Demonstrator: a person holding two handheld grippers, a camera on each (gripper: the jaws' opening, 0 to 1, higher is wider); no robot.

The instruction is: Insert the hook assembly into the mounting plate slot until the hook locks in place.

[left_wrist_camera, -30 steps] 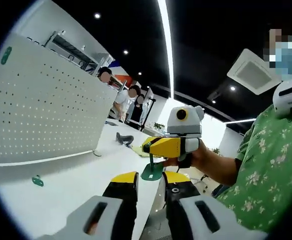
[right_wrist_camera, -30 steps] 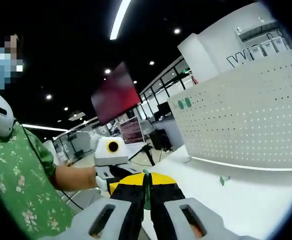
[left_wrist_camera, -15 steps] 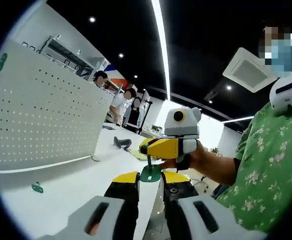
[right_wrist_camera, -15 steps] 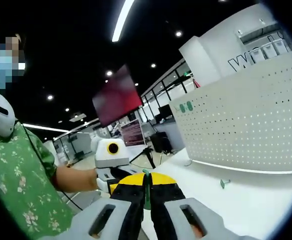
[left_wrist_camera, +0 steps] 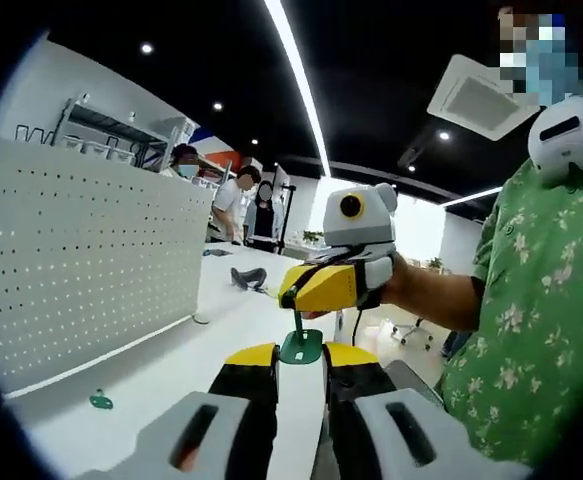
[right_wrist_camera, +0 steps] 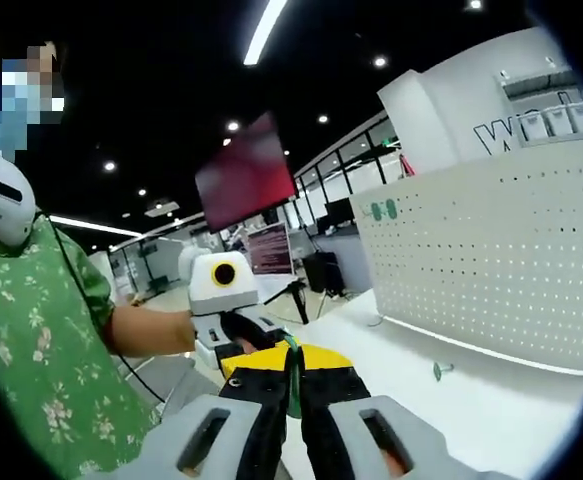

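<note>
pegboard (left_wrist_camera: 81,270) stands left, a loose hook (left_wrist_camera: 100,401) below; right gripper (right_wrist_camera: 291,372) clamps an upright hook (left_wrist_camera: 301,340); left gripper (left_wrist_camera: 300,368) jaws apart.

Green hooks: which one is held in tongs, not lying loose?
The green hook clamped in the right tongs, held off the table; the other hook lies loose by the pegboard.

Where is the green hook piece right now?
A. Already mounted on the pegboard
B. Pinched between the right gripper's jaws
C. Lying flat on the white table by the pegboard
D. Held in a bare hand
B: in the right gripper view, the green hook piece sits squeezed between the shut jaws of the right gripper, and the left gripper view shows it hanging from that gripper above the white table.
</note>
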